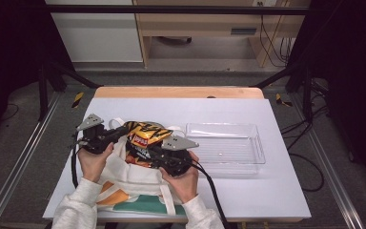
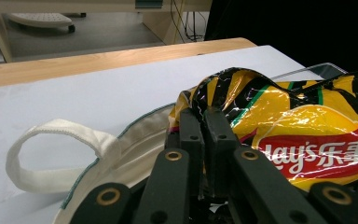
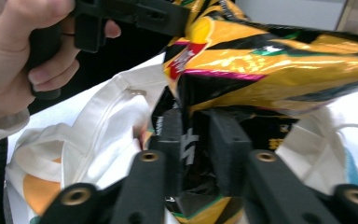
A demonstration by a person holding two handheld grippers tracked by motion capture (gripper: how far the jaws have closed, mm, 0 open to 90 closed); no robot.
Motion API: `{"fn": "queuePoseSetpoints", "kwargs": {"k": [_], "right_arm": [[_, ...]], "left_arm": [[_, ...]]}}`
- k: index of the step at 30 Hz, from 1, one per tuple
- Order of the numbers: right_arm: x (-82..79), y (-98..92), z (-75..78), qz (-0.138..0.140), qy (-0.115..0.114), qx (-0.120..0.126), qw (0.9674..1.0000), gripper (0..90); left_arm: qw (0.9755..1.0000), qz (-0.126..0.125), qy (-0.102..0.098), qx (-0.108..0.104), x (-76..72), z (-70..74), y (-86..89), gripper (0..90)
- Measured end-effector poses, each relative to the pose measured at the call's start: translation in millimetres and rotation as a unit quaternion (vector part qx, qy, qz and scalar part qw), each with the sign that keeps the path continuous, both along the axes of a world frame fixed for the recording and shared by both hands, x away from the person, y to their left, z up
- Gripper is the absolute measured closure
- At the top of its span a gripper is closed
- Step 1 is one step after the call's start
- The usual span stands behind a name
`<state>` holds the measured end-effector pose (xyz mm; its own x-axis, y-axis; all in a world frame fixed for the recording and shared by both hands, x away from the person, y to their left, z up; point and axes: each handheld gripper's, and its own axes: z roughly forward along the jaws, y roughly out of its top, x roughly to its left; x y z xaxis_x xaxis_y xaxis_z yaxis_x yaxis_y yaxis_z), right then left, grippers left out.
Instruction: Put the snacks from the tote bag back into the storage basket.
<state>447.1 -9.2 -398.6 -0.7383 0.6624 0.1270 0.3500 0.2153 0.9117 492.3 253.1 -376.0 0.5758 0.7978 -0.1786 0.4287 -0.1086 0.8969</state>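
A yellow and black chip bag [image 1: 145, 136] sits in the mouth of a white cloth bag [image 1: 133, 183] near the middle of the table, toward the near edge, its top sticking out and tilted toward the far side. In the left gripper view the chip bag [image 2: 307, 126] shows a red logo patch on shiny foil, and the left gripper [image 2: 204, 126] has its jaws pressed together on the bag's crimped black-striped edge. From above, that left gripper [image 1: 116, 133] comes in from the left at the cloth bag's opening, held by the person's left hand [image 1: 94, 160]. The right gripper [image 1: 153, 151] reaches in from the near right, held by the right hand [image 1: 183, 179]; in the right gripper view its jaws [image 3: 196, 140] stand a little apart, with the dark lower part of the chip bag [image 3: 270, 65] between them, and I cannot tell whether the pads press on it. The cloth bag [image 3: 98, 135] lies flat on the white table [image 1: 267, 191], with an orange and green print at its near end and a looped white handle [image 2: 56, 154] lying on the table beyond its rim. Just to the right of the bags stands a clear plastic tray [image 1: 257, 143], apart from both grippers.
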Motion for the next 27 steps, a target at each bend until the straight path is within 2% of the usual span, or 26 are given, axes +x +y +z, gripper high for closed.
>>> {"fn": "queuePoseSetpoints", "kwargs": {"k": [1, 2, 3, 4, 5, 9, 10, 11, 16, 18, 19, 22, 24, 27], "right_arm": [[0.0, -1.5, 0.8, -0.006, -0.002, -0.001, 1.0000, 67.1], [0.0, -1.5, 0.8, -0.006, -0.002, -0.001, 1.0000, 67.1], [-0.4, -4.4, 2.4, -0.016, -0.003, 0.005, 0.9999, 59.8], [-0.4, -4.4, 2.4, -0.016, -0.003, 0.005, 0.9999, 59.8], [-1.4, -7.4, 4.5, -0.029, -0.010, 0.019, 0.9993, 51.5], [-3.6, -16.4, 13.7, -0.062, -0.015, 0.046, 0.9969, 39.3], [-3.6, -16.4, 13.7, -0.062, -0.015, 0.046, 0.9969, 39.3], [0.0, -19.2, 17.8, -0.074, -0.014, 0.050, 0.9959, 35.5], [7.3, -14.9, 23.1, -0.072, -0.013, 0.051, 0.9961, 33.1], [11.9, -10.0, 23.4, -0.064, -0.007, 0.052, 0.9965, 35.4], [15.6, -6.5, 22.9, -0.059, -0.003, 0.053, 0.9969, 43.7], [18.0, -7.8, 23.1, -0.059, -0.007, 0.056, 0.9966, 66.4], [19.8, -10.5, 23.5, -0.055, -0.002, 0.062, 0.9966, 76.7], [21.9, -10.4, 22.5, -0.050, -0.003, 0.055, 0.9972, 84.0]], "left_arm": [[1.0000, 0.001, -0.003, -0.001, -1.8, 0.9, -0.3, 87.3], [1.0000, 0.001, -0.003, -0.001, -1.8, 0.9, -0.3, 87.3], [1.0000, 0.002, -0.006, 0.001, -3.9, 2.4, 0.0, 87.3], [1.0000, 0.002, -0.006, 0.001, -3.9, 2.4, 0.0, 87.4], [0.9999, 0.006, -0.010, 0.005, -6.8, 3.9, 0.9, 87.4], [0.9999, 0.011, -0.011, 0.002, -11.8, 5.2, 4.7, 87.5], [0.9999, 0.011, -0.011, 0.002, -11.8, 5.2, 4.7, 87.6], [0.9999, 0.012, -0.012, 0.000, -14.6, 5.6, 5.2, 87.6], [0.9997, 0.013, -0.019, 0.003, -22.1, 7.4, 3.9, 87.7], [0.9997, 0.011, -0.021, 0.004, -26.3, 7.8, 4.2, 87.8], [0.9996, 0.015, -0.023, 0.010, -29.3, 8.1, 5.1, 87.8], [0.9996, 0.015, -0.023, 0.008, -31.6, 7.7, 7.6, 87.7], [0.9996, 0.013, -0.024, 0.006, -32.8, 8.1, 8.2, 87.6], [0.9994, 0.016, -0.029, 0.012, -31.3, 7.8, 5.9, 86.3]]}}
